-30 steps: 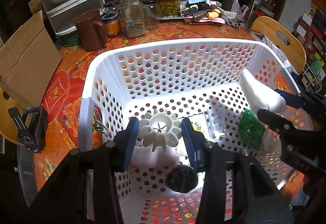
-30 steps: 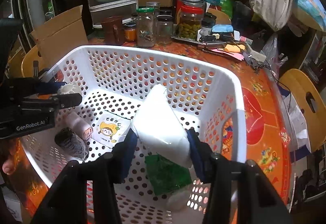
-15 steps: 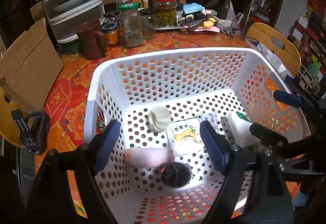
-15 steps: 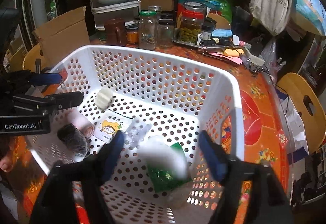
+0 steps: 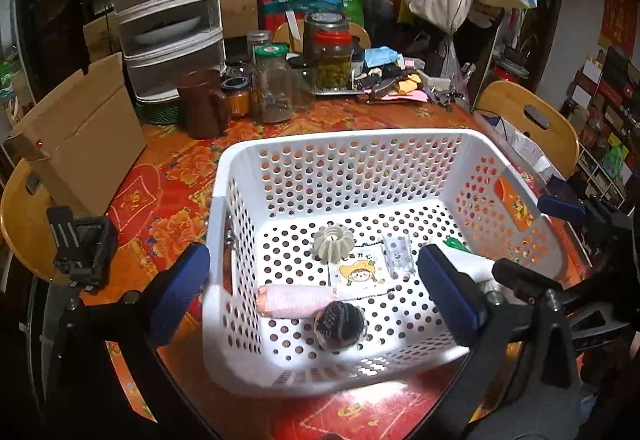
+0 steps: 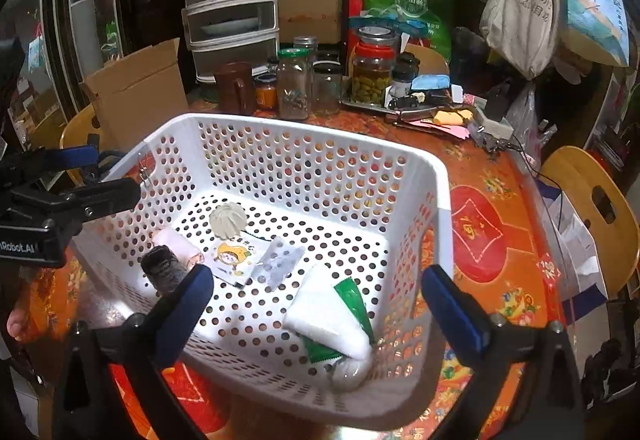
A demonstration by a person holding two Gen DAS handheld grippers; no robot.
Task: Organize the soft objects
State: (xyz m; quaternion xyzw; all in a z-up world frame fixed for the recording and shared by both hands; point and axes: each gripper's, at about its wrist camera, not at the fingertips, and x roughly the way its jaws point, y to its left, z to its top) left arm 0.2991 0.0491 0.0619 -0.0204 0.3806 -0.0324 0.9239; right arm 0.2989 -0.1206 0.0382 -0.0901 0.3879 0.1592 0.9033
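A white perforated basket (image 5: 344,143) (image 6: 436,175) stands on the red floral table. On its floor lie a white ridged round piece (image 5: 333,238) (image 6: 228,219), a pink roll (image 5: 296,300) (image 6: 176,244), a dark knitted ball (image 5: 340,324) (image 6: 163,267), a cartoon packet (image 5: 360,272) (image 6: 234,254), a clear sachet (image 5: 398,254) (image 6: 280,264), a white soft pad (image 6: 326,314) over a green packet (image 6: 352,300). My left gripper (image 5: 320,292) is open and empty above the basket's near side. My right gripper (image 6: 320,308) is open and empty above the pad.
Glass jars (image 5: 276,83) (image 6: 294,83), a brown mug (image 5: 204,103), grey drawers (image 5: 168,19), a cardboard box (image 5: 80,135) and clutter crowd the table's far side. Wooden chairs (image 5: 528,119) (image 6: 596,207) stand around the table. A black clip (image 5: 82,246) sits left of the basket.
My left gripper opened and dropped the white ridged piece into the basket. My right gripper opened and let the white pad fall onto the green packet. Both grippers pulled back and up.
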